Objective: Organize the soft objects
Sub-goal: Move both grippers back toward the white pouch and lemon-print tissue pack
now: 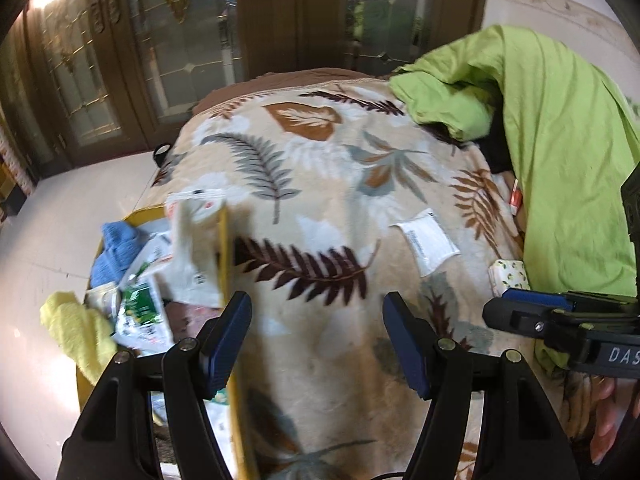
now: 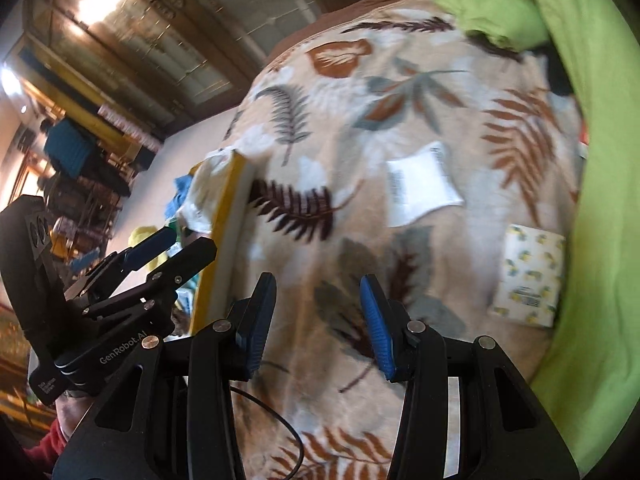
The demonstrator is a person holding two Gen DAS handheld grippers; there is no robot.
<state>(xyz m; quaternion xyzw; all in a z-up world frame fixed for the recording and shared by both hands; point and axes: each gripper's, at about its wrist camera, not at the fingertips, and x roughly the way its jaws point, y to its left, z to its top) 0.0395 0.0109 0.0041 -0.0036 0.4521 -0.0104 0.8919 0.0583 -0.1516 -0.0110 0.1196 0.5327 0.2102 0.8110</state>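
Both tongs hang released and empty over the leaf-print blanket [image 1: 320, 200]: left tongs [image 1: 316, 344], right tongs [image 2: 318, 320]. Ahead of the right tongs lie a white packet [image 2: 420, 188] and a lemon-print pack [image 2: 528, 280]; the yellow box [image 1: 224, 248] sits beside the left. Plush blanket could get pinched along with a flat packet, spoiling the pickup.

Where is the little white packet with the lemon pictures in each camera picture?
Left wrist view: lemon-print packet at right of centre, partly tucked against the green cloth.
Right wrist view: the packet lies in full view at right, beside the same cloth.
Shared landmark: the plain white packet on the leaf-print blanket.
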